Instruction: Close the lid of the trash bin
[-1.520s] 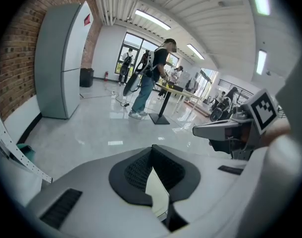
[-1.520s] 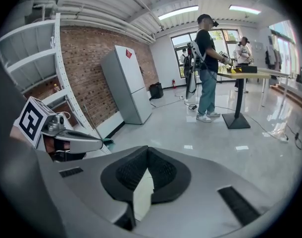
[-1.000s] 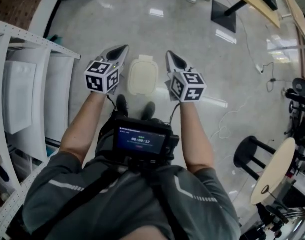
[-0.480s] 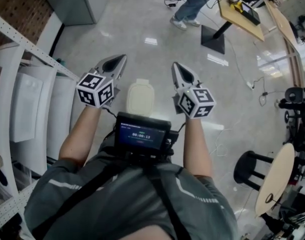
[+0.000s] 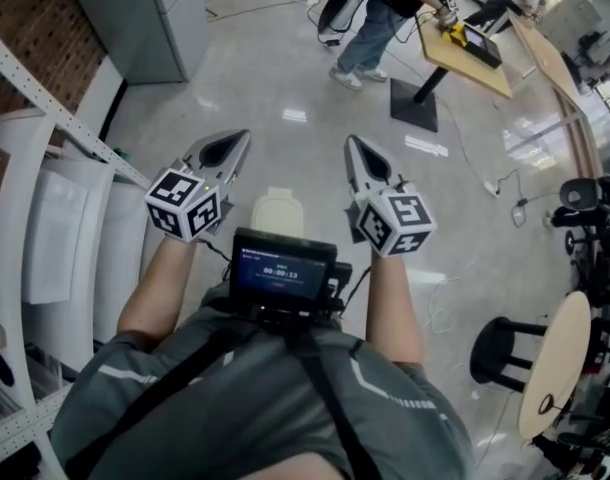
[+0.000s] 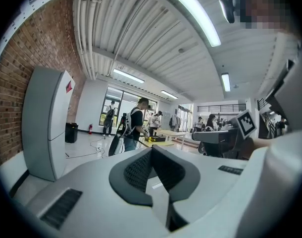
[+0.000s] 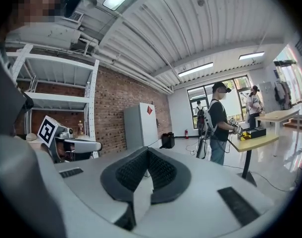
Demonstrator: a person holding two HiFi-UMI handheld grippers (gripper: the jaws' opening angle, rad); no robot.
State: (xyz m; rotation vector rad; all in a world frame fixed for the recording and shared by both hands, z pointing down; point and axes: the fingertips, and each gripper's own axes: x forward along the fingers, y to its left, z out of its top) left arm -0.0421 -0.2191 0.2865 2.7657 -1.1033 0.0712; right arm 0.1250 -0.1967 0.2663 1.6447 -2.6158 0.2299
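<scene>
White shelf rack [image 5: 60, 121] far left. Left gripper [image 5: 230, 146] raised, jaws pressed together, nothing between them. Cream trash bin [image 5: 276, 208] on the floor between the two grippers, lid lying flat, neither gripper touching it. Right gripper [image 5: 357, 153] likewise closed tight and empty

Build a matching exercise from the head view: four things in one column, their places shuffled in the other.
1 trash bin
2 cabinet
3 stool
4 shelf

A white, along the left edge
B black, lower right
C between left gripper and right gripper
D grey, top left

Pairs: 1-C, 2-D, 3-B, 4-A
</scene>
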